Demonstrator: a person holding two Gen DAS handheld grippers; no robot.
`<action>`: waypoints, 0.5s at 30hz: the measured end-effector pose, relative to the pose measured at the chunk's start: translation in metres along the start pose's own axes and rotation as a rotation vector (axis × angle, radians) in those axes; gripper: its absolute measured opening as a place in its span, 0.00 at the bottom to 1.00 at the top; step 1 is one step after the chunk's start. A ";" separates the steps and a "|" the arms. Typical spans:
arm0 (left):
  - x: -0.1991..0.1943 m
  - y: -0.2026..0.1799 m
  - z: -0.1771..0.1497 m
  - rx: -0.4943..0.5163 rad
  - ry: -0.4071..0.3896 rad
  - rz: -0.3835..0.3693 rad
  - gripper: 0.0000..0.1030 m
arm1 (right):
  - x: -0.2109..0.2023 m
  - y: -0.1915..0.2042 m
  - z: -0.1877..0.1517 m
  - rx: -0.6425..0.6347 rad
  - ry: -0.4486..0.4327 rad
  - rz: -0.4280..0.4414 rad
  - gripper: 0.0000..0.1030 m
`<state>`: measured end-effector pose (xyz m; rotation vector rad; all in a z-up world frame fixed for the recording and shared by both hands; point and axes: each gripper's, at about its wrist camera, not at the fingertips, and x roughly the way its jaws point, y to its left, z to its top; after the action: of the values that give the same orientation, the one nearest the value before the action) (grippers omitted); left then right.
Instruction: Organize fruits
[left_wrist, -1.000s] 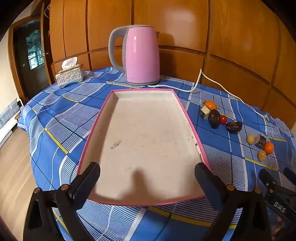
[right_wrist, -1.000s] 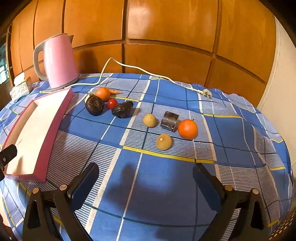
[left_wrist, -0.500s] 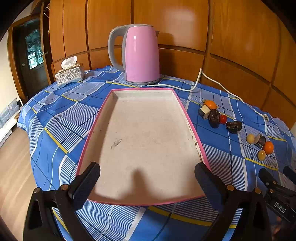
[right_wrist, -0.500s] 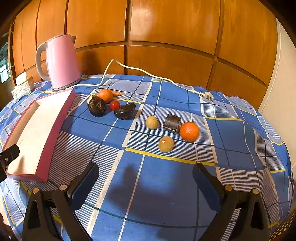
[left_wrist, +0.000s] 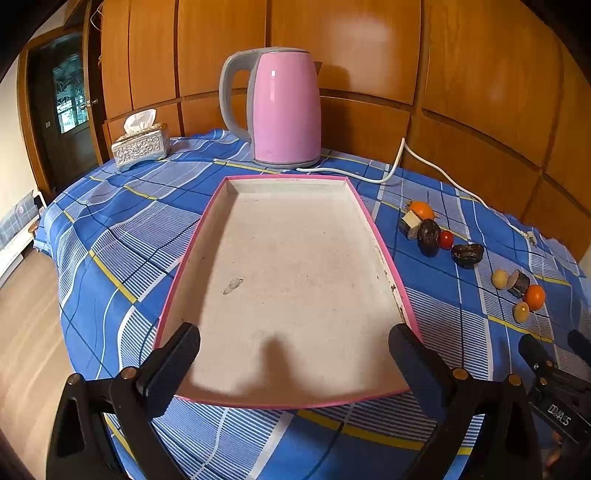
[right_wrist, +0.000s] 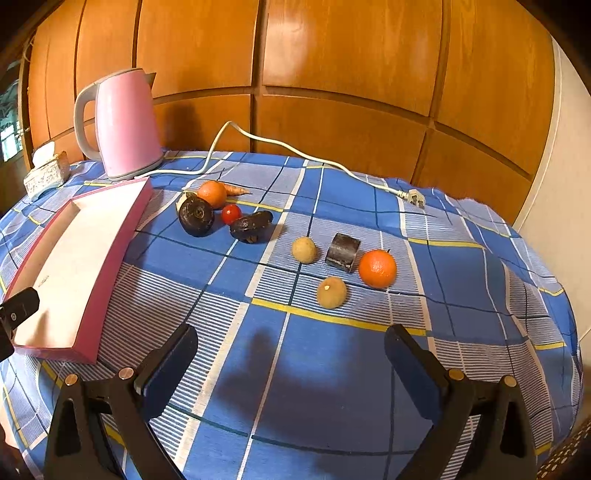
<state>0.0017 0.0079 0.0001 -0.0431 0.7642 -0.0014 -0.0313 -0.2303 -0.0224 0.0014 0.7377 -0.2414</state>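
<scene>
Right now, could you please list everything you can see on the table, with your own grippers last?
tray: 1, pink rim, white floor, nothing in it, left part of table
kettle: 1, pink, grey handle, behind tray
cord: 1, white, from kettle along the back, plug lying loose
tissue box: 1, silver, far left
oranges: 2, orange, one per fruit group
tomato: 1, red, near group by tray
dark fruits: 2, blackish, beside tomato
tan fruits: 2, beige, by right orange
dark cylinder: 1, between tan fruit and orange
tablecloth: 1, blue check
left gripper: open, over tray's near end
right gripper: open, over bare cloth
</scene>
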 end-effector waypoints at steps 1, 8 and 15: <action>0.000 0.000 0.000 0.001 -0.002 0.001 1.00 | -0.001 0.000 0.000 -0.002 -0.003 -0.002 1.00; 0.000 -0.001 0.000 0.003 -0.002 0.002 1.00 | -0.008 0.004 0.002 -0.030 -0.042 -0.015 1.00; 0.000 -0.001 -0.001 0.012 0.002 0.005 1.00 | -0.014 0.009 0.004 -0.059 -0.071 -0.023 1.00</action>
<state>0.0005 0.0065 -0.0005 -0.0301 0.7658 -0.0014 -0.0366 -0.2193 -0.0110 -0.0714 0.6737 -0.2409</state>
